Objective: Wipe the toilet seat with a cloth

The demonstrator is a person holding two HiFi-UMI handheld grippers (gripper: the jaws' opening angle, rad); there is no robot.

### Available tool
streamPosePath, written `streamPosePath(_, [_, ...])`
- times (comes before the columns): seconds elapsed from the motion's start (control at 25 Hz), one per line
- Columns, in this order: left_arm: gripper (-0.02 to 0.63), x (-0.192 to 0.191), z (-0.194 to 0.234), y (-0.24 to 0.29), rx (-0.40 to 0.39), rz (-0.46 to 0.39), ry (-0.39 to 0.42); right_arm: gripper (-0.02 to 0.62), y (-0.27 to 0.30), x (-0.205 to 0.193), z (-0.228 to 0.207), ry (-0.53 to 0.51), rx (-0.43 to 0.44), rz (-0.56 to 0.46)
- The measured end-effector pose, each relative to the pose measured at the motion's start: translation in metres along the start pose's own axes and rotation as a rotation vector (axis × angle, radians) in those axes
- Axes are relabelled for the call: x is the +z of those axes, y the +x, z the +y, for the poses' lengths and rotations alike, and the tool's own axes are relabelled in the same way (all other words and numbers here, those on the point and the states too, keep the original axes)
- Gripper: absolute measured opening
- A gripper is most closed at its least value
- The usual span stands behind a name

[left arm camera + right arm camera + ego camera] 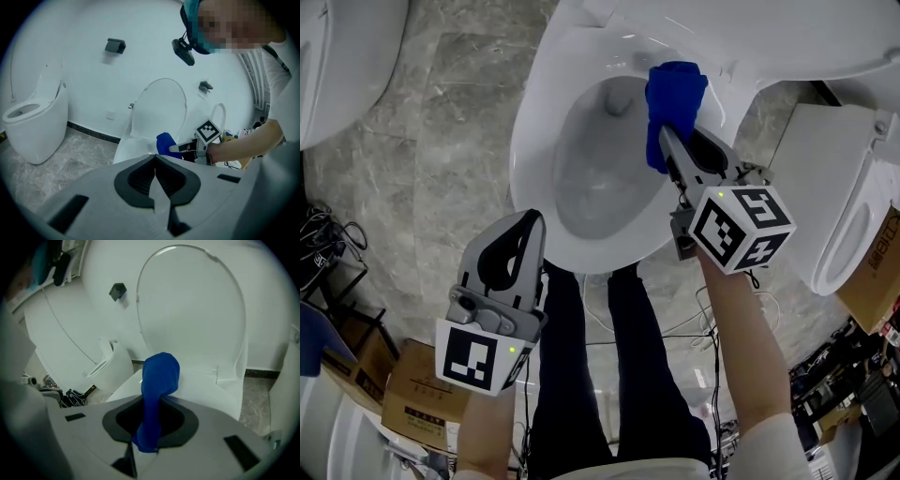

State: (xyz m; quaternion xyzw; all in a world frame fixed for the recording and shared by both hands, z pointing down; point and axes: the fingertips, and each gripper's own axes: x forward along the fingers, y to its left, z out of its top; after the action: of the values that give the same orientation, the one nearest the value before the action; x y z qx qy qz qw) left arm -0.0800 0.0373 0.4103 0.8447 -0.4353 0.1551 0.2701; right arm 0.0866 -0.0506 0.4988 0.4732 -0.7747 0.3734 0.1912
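Note:
A white toilet (534,150) with its lid up (192,310) stands below me, its seat rim (530,202) ringing the bowl. A blue cloth (672,103) is bunched over the rim's far right part. My right gripper (668,141) is shut on the blue cloth (157,394), which sticks out past the jaws toward the rim. My left gripper (525,230) is shut with nothing in it, held at the near left edge of the seat. In the left gripper view the cloth (165,143) and the right gripper (185,149) show beyond the closed jaws.
Another white toilet (848,216) stands at the right and one more (33,122) at the left. Cardboard boxes (417,394) and cables (328,234) lie on the marble floor. The person's dark trouser legs (609,375) stand right before the bowl.

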Motion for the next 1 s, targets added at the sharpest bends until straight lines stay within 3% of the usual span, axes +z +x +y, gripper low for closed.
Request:
streamPosePath(0.24, [0.009, -0.006, -0.008, -0.003, 0.007, 0.006, -0.001, 0.074, -0.025, 0.0, 0.014, -0.152, -0.022, -0.1])
streamPosePath(0.48, [0.009, -0.009, -0.011, -0.007, 0.008, 0.01, 0.006, 0.074, -0.051, -0.009, 0.045, -0.287, 0.03, -0.17])
streamPosePath(1.0, [0.009, -0.007, -0.013, -0.019, 0.031, -0.012, 0.011, 0.074, -0.077, -0.024, 0.076, -0.238, 0.064, -0.2])
